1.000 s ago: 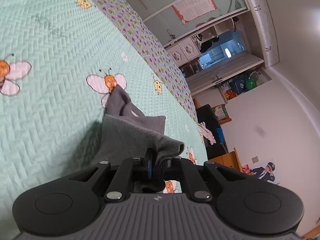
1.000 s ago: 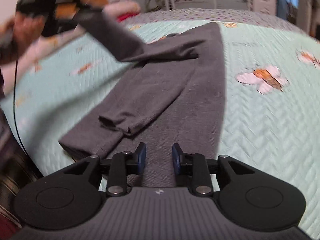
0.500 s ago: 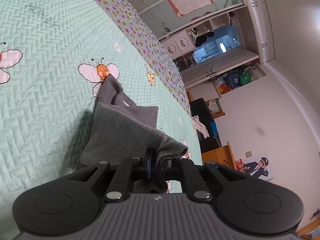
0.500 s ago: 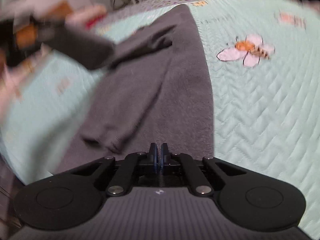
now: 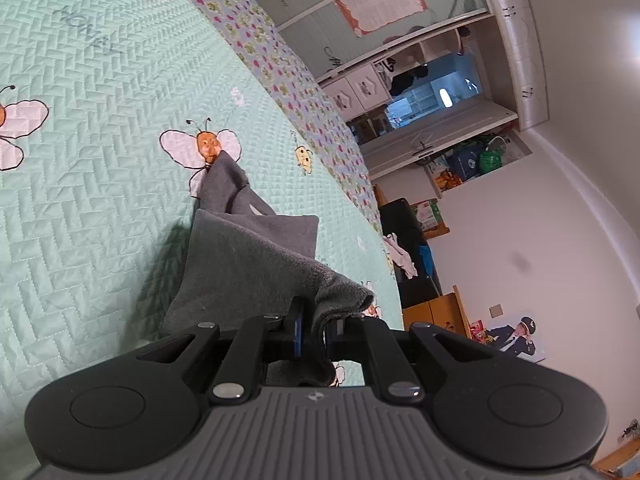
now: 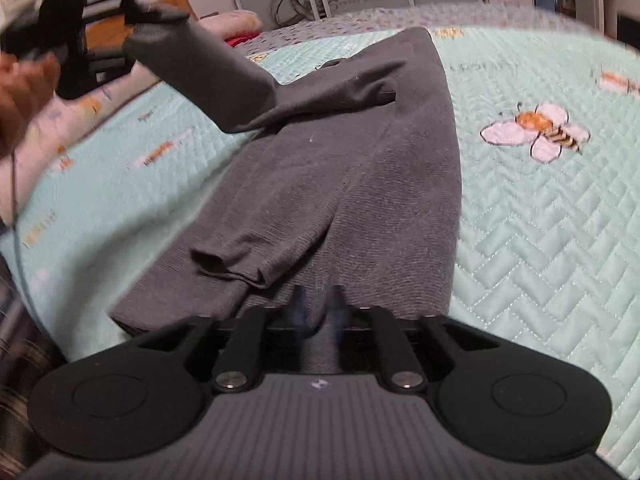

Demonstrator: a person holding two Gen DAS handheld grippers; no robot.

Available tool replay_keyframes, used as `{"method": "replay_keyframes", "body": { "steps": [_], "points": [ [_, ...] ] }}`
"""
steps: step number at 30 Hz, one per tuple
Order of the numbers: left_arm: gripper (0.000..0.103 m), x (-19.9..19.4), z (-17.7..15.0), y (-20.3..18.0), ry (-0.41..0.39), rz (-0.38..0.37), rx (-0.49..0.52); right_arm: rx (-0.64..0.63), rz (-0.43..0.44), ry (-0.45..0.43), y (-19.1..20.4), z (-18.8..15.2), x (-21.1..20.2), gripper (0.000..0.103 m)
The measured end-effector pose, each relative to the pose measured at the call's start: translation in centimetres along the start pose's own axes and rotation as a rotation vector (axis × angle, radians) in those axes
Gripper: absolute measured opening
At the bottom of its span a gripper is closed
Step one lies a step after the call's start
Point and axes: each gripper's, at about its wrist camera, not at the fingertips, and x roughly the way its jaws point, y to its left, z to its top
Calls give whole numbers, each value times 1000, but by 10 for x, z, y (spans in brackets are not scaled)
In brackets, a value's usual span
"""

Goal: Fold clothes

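Note:
A dark grey long-sleeved top (image 6: 360, 184) lies lengthwise on the bed, its hem nearest my right gripper (image 6: 320, 304). One sleeve (image 6: 256, 240) is folded down over the body. My left gripper (image 5: 314, 340) is shut on the cuff of the other sleeve (image 5: 248, 264) and holds it lifted off the quilt. In the right wrist view that left gripper (image 6: 132, 16) is at the upper left, with the sleeve stretched up to it. The right gripper's jaws are opening over the hem, grey cloth showing between the blurred fingers without being pinched.
The mint quilt (image 6: 540, 240) with bee patterns covers the bed. A pink pillow (image 6: 232, 24) lies at the far end. The bed's near left edge (image 6: 24, 280) drops off. A hand (image 6: 20, 88) holds the left gripper. Wardrobes (image 5: 360, 20) stand beyond.
The right gripper's jaws were apart, closed half a second ago, and stand apart again now. The left gripper keeps the sleeve cuff lifted in nearly the same place.

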Motion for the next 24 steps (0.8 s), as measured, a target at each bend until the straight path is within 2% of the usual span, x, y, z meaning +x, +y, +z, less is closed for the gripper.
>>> {"method": "replay_keyframes", "body": {
  "steps": [1, 4, 9, 14, 20, 24],
  "points": [
    [7, 0, 0, 0, -2, -4, 1, 36, 19, -8, -4, 5, -5, 30],
    [7, -1, 0, 3, -6, -16, 4, 131, 51, -78, -20, 21, -18, 30],
    [7, -5, 3, 11, -24, -36, -2, 158, 7, -131, -43, 55, -10, 30],
    [7, -8, 13, 5, -27, -90, 5, 169, -18, -184, -62, 90, 18, 30],
    [5, -18, 37, -23, -89, -169, 51, 360, 91, -266, -101, 140, 56, 30],
    [3, -37, 51, -48, -169, -243, 98, 477, 189, -314, -125, 174, 85, 30]
  ]
}}
